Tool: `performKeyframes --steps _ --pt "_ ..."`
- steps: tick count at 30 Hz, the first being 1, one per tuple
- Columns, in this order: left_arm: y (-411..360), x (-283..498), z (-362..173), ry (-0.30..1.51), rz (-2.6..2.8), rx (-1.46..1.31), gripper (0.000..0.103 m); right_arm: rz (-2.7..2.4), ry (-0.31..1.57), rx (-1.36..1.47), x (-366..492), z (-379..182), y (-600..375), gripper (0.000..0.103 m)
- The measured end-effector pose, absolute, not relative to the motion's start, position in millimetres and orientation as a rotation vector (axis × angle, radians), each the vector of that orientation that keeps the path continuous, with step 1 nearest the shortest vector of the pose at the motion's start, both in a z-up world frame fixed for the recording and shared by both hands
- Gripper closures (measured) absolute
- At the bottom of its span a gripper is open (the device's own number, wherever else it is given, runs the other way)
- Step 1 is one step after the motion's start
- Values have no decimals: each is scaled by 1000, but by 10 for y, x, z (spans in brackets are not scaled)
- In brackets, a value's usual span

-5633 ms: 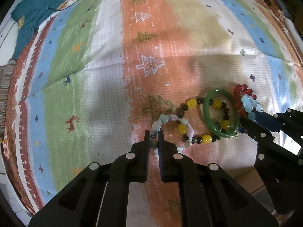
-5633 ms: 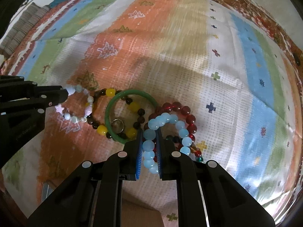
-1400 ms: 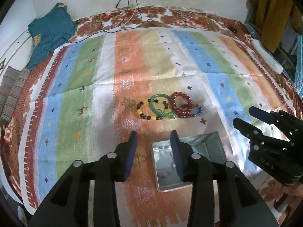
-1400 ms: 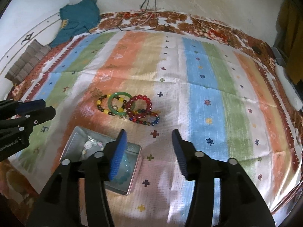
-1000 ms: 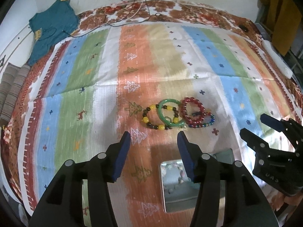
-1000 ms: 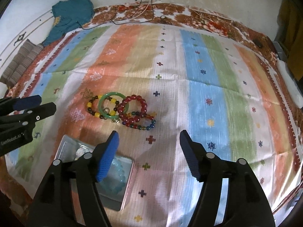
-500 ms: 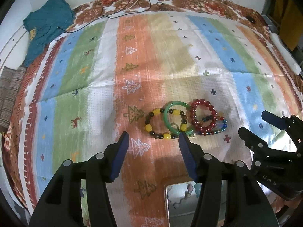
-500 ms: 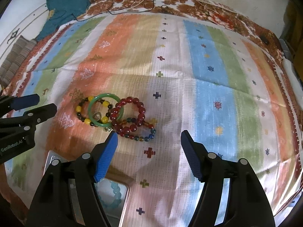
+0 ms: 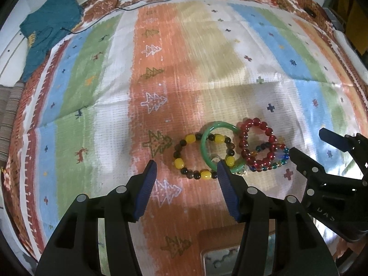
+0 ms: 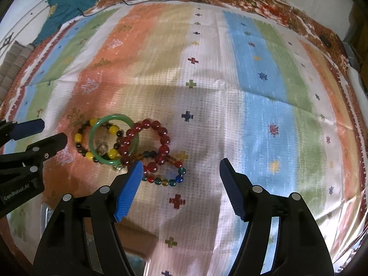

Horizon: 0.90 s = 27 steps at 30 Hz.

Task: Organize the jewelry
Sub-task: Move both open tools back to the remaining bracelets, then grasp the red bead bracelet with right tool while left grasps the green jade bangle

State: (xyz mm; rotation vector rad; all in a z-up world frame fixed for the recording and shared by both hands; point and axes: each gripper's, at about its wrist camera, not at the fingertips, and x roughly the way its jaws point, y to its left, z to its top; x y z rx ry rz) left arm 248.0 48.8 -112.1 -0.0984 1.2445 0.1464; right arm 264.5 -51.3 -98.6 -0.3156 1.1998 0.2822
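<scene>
Right now your left gripper point(image 9: 186, 169) hangs over the striped cloth point(image 9: 161, 46) with its jaws spread and nothing between the pads; the yellow-and-dark beaded bracelet point(image 9: 197, 158) lies on the orange stripe just ahead of its fingertips. Overlapping that bracelet on its right side is the green bangle point(image 9: 208, 147), and your left gripper's right finger covers part of the bangle's near rim in the left wrist view. Against the bangle's other side sits the red beaded bracelet point(image 10: 149, 142), and a strand of small multicoloured beads point(image 10: 165, 180) curls under it. Your right gripper point(image 10: 179, 170) is also spread wide and empty, its left pad just beside the red beads and the small strand, its right pad over bare cloth. At the near edge of the cloth, under your left gripper, a corner of the metal tin point(image 9: 220, 260) shows. A teal garment point(image 9: 46, 27) lies at the far left corner.
</scene>
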Motion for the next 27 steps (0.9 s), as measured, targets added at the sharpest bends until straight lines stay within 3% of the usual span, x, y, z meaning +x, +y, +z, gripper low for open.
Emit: performKeyframes --steps 15,18,23,26,27 --pt "518 2761 -1483 1324 127 -86 49 275 1256 -322 2879 -1251 -448 34" --pt "521 2802 -1536 1334 123 -88 49 279 1271 -324 2908 -1306 -435 44" --pt "528 2850 -1646 1357 105 -103 55 291 1292 -335 2942 -1406 -407 50" --pt "521 2876 -1689 1362 88 -110 64 313 1304 -328 2957 -1454 -380 63" --pt "516 2879 -1684 1358 89 -107 73 322 1308 -325 2958 -1468 -372 70"
